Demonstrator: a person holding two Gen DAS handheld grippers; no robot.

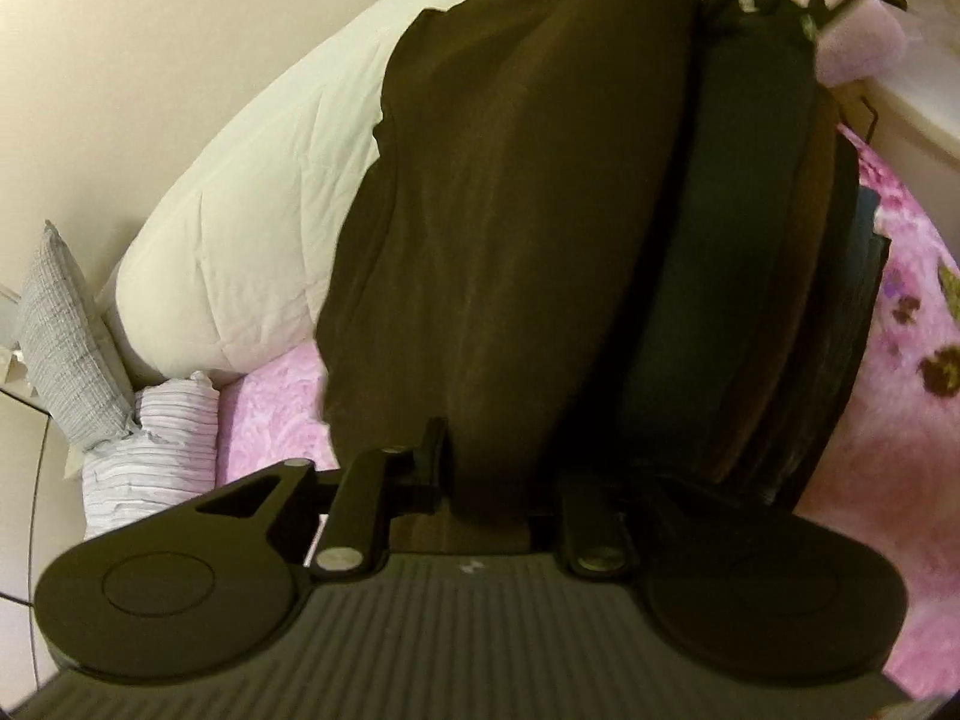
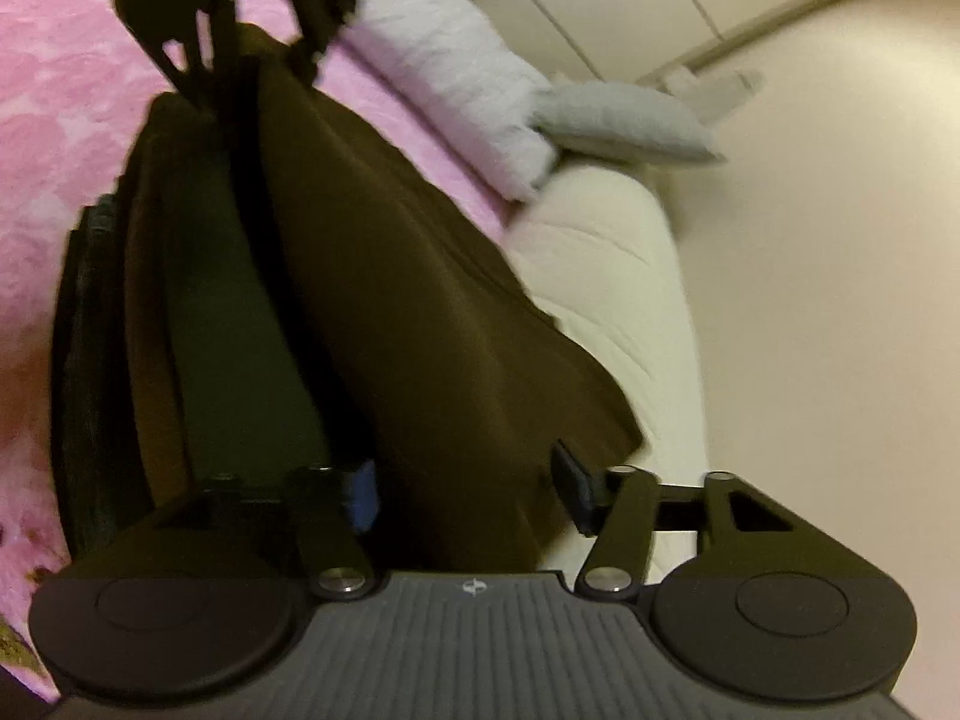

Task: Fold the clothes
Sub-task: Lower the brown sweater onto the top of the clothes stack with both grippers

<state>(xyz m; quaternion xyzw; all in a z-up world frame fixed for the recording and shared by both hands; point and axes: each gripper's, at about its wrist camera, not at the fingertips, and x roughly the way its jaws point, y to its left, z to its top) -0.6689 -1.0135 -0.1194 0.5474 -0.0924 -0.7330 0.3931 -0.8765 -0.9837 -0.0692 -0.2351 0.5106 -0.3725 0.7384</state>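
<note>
Home bedroom: pink floral bedspread (image 1: 900, 480), cream duvet (image 1: 252, 228), pillows (image 2: 456, 78).

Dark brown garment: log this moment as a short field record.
garment: dark brown cloth garment, stretched between both grippers
left gripper: cloth between its fingers at one end
right gripper: cloth between its fingers at the opposite end
beneath: stack of dark folded clothes
surface: pink floral bedspread
beside: cream quilted duvet

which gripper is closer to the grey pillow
Left, probably. The grey pillow lies close beside the left gripper, while from the right gripper it sits far off, up the bed.
</note>
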